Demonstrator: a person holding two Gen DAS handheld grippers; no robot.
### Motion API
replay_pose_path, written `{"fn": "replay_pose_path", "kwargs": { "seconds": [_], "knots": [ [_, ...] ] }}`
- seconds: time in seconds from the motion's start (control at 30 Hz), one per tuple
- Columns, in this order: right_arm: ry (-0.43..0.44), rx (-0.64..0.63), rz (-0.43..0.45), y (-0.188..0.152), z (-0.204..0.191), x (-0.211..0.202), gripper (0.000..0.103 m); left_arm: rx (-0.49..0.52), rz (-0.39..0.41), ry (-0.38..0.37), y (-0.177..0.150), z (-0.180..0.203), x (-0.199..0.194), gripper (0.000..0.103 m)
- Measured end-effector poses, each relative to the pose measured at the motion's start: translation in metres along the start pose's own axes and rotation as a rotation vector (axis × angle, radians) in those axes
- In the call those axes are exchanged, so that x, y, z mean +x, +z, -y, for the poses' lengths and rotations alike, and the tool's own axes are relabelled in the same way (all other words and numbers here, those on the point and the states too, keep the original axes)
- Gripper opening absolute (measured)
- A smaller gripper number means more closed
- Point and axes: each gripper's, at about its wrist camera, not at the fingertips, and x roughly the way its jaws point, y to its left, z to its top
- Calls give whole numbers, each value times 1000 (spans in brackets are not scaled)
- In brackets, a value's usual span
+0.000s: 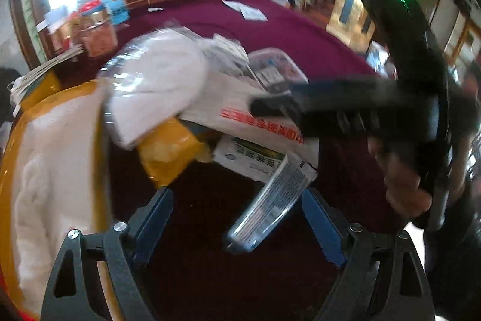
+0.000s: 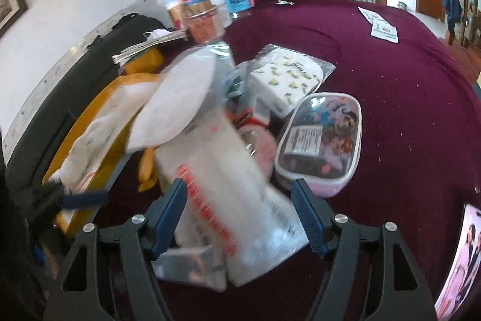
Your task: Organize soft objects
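So the soft stuff is all heaped together on the maroon tablecloth (image 2: 390, 98), toward its left edge. Front and centre in the right wrist view is a long white packet with red lettering (image 2: 222, 170) in clear wrap, lying lengthwise right between the right gripper (image 2: 239, 197)'s blue pads. The jaws stand wide on either side of it and I can't see the pads actually pressing in, so I'd call that one open around the packet, not gripping. A round white fluffy pack (image 2: 180, 98) leans on top of the packet's far end, and just right of it sits a clear zip pouch with cartoon print (image 2: 321, 137), with a white pack with yellow-green print (image 2: 285, 80) behind that. To the left there's a yellow bag (image 2: 90, 122) with white plush inside.

From the left wrist view, the left gripper (image 1: 237, 200) is spread wide too, hovering over bare cloth, with a small silvery printed packet (image 1: 270, 200) lying slanted between its fingers, not pinched. The other gripper reaches across the pile from the right, pretty blurred.

Jars and boxes (image 2: 204, 11) are stacked at the far edge of the table.
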Motion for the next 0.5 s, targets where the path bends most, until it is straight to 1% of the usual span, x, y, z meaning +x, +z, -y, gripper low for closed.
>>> {"fn": "replay_pose_path", "kwargs": {
  "seconds": [0.07,0.1,0.13,0.2,0.23,0.27,0.3,0.33,0.37,0.4,0.43,0.5],
  "knots": [
    [-4,14,-8,8,7,7,71,10,-37,14,-2,5,14,78],
    [-10,18,-3,13,9,10,71,7,-40,3,-2,6,19,78],
    [-17,19,1,16,9,13,71,-10,-35,-9,-1,6,18,75],
    [-59,25,2,26,10,21,78,-14,-34,-22,0,6,17,62],
    [-75,22,6,30,10,24,79,-16,-29,-27,0,5,15,50],
    [-90,17,4,34,9,29,82,-18,-29,-32,1,4,14,38],
    [-97,10,-3,38,8,34,86,-21,-31,-44,0,3,12,31],
    [-98,-8,-7,41,7,40,88,-19,-37,-47,-2,3,9,13],
    [-107,-48,-9,45,4,46,92,-17,-39,-39,-3,2,8,9],
    [-123,-80,-13,48,1,50,100,-23,-36,-27,-6,0,6,9],
    [-141,-114,-19,50,-1,55,103,-29,-32,-24,-8,-2,4,9],
    [-176,-171,-21,51,-3,64,103,-37,-28,-21,-8,-3,4,9]
  ]
}}
